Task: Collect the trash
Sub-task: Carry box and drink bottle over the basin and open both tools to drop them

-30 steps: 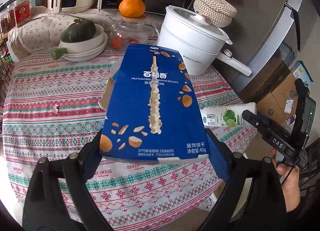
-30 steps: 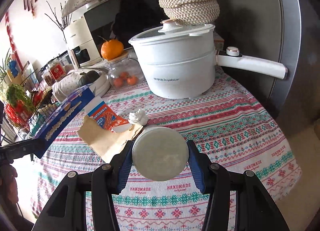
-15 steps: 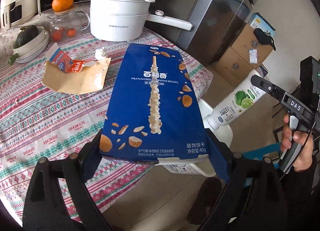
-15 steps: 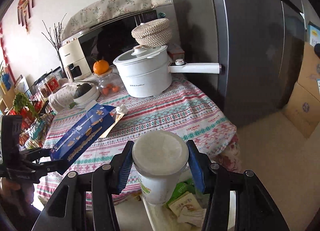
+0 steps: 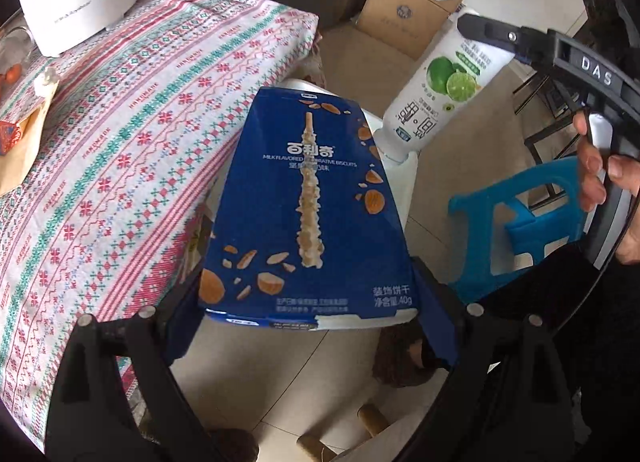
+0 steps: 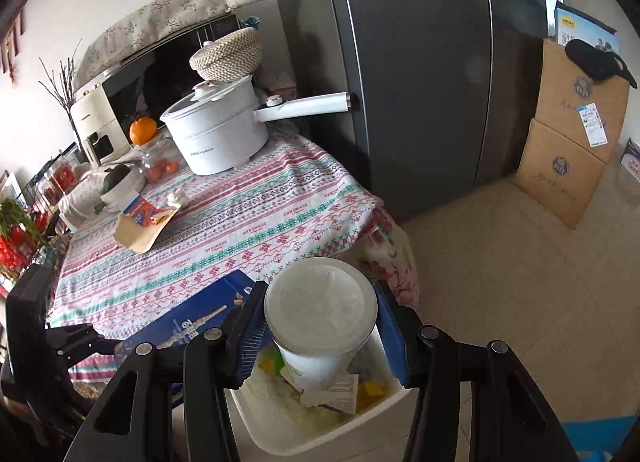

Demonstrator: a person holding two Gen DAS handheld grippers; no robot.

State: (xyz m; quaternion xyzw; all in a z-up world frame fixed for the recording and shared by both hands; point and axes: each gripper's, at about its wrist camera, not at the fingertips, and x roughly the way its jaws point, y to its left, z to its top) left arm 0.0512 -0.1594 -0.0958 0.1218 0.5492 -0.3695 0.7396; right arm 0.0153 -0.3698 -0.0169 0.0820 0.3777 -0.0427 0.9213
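My left gripper (image 5: 310, 314) is shut on a blue biscuit box (image 5: 308, 214), holding it by its near end beyond the table's edge and tilted down toward the floor. My right gripper (image 6: 320, 326) is shut on a white bottle (image 6: 320, 302) with a lime label (image 5: 444, 90), neck pointing down. Directly under the bottle stands a white trash bin (image 6: 256, 422) with wrappers inside. The blue box (image 6: 188, 326) hangs just left of the bin. In the left wrist view the box hides most of the bin (image 5: 400, 178).
The table (image 6: 240, 222) with a patterned cloth carries a white pot (image 6: 216, 134), a brown paper bag (image 6: 140, 234), a red-and-white wrapper (image 6: 140, 210) and a crumpled tissue (image 6: 178, 198). A dark fridge (image 6: 420, 82), cardboard boxes (image 6: 568, 150) and a blue stool (image 5: 520, 222) surround the bin.
Both grippers have swung from over the table to the bin beside it, each still holding its item. The left gripper has rolled and tipped downward.
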